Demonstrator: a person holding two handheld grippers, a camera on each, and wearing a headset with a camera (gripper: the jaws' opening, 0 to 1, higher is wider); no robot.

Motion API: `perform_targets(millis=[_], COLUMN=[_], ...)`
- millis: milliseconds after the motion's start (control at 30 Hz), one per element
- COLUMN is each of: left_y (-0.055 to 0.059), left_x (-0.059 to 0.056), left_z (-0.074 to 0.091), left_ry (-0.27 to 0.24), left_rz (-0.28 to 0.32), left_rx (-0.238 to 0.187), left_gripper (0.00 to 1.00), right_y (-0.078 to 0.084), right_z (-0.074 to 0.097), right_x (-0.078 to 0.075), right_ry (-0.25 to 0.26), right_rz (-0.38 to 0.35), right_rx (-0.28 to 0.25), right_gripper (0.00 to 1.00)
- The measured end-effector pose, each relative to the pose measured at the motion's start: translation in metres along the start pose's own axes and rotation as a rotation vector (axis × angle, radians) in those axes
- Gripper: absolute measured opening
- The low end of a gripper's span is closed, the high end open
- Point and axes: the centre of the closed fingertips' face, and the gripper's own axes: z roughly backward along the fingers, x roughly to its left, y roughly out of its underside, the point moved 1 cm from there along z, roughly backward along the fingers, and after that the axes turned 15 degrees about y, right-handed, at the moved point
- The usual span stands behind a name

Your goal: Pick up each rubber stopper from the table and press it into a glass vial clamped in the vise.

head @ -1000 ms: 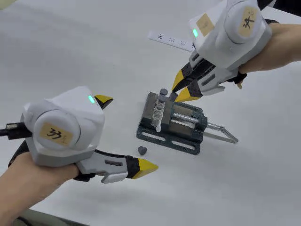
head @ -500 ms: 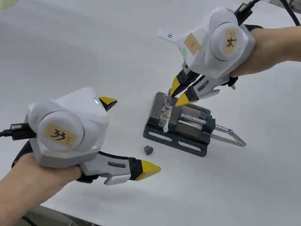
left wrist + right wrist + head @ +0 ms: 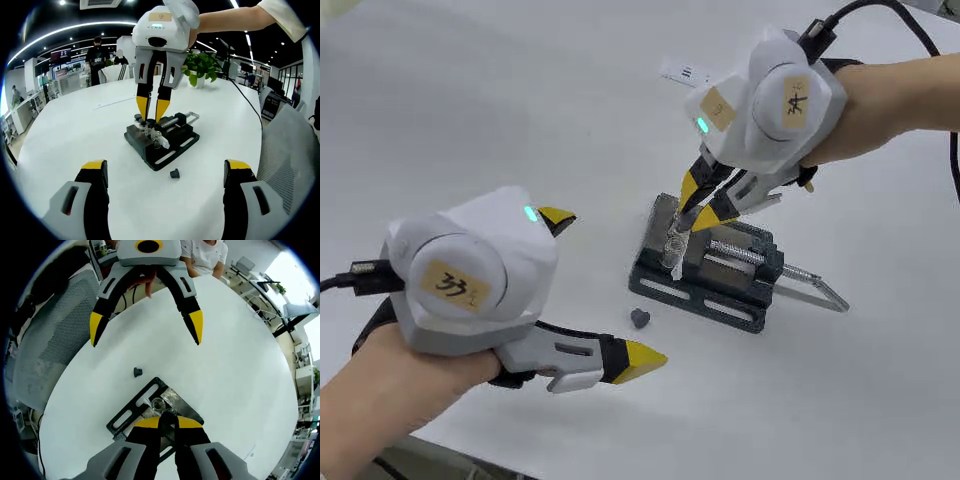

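Note:
A dark vise (image 3: 720,290) on the white table clamps a row of clear glass vials (image 3: 675,242). Just above the vials hangs my right gripper (image 3: 697,204), shut on a dark rubber stopper (image 3: 167,418) pinched between its yellow tips. From above, an unplugged vial (image 3: 158,403) sits right in front of those tips. One loose stopper (image 3: 640,318) lies on the table before the vise. At the lower left my left gripper (image 3: 600,288) is open and holds nothing. From the left gripper view, the vise (image 3: 165,145), the loose stopper (image 3: 174,173) and the right gripper (image 3: 152,110) all lie ahead.
The vise's screw handle (image 3: 817,287) sticks out to the right. A white labelled strip (image 3: 685,72) lies at the far edge of the table. A cable (image 3: 930,40) trails from the right gripper. A mesh chair (image 3: 55,335) stands beside the table.
My right gripper has come left and down, closer over the clamped vials, its jaws still pinched together. The left gripper has stayed roughly in place; the head camera has shifted.

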Motion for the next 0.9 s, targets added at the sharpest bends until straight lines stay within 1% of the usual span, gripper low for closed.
perform_targets(millis=[167,233,300,400,500,567,700,833,900], left_y=[0.0039,0.0040,0.0044,0.0038,0.0034,0.0036,0.0049,0.0059,0.0065], left_x=[-0.0003,-0.0003,-0.0002,-0.0006,-0.0007,-0.0006,-0.0010,-0.0016,-0.0015], left_z=[-0.0009,-0.0011,-0.0015,-0.0023,-0.0023,-0.0021,-0.0015,-0.0009,-0.0009], left_ry=[0.006,0.006,0.007,0.009,0.009,0.009,0.008,0.008,0.008], left_rz=[0.009,0.010,0.012,0.013,0.013,0.014,0.018,0.021,0.023], left_rx=[0.004,0.003,0.004,0.003,0.002,0.002,0.002,0.001,-0.001], left_gripper=[0.95,0.95,0.94,0.94,0.94,0.94,0.93,0.93,0.93], right_y=[0.0021,0.0009,0.0008,-0.0002,0.0020,0.0015,0.0010,0.0014,0.0012], right_z=[-0.0018,-0.0019,-0.0021,-0.0032,-0.0052,-0.0037,-0.0045,-0.0050,-0.0056], right_x=[0.0011,-0.0007,-0.0005,-0.0013,-0.0012,-0.0014,-0.0017,-0.0017,-0.0014], right_ry=[-0.010,-0.012,-0.011,-0.011,-0.017,-0.021,-0.031,-0.046,-0.057], right_rz=[0.011,-0.007,0.001,-0.011,-0.001,-0.018,-0.018,0.003,0.027], right_rx=[0.019,0.018,0.016,0.012,0.024,0.025,0.034,0.054,0.066], right_gripper=[0.04,0.04,0.04,0.04,0.04,0.04,0.04,0.04,0.04])
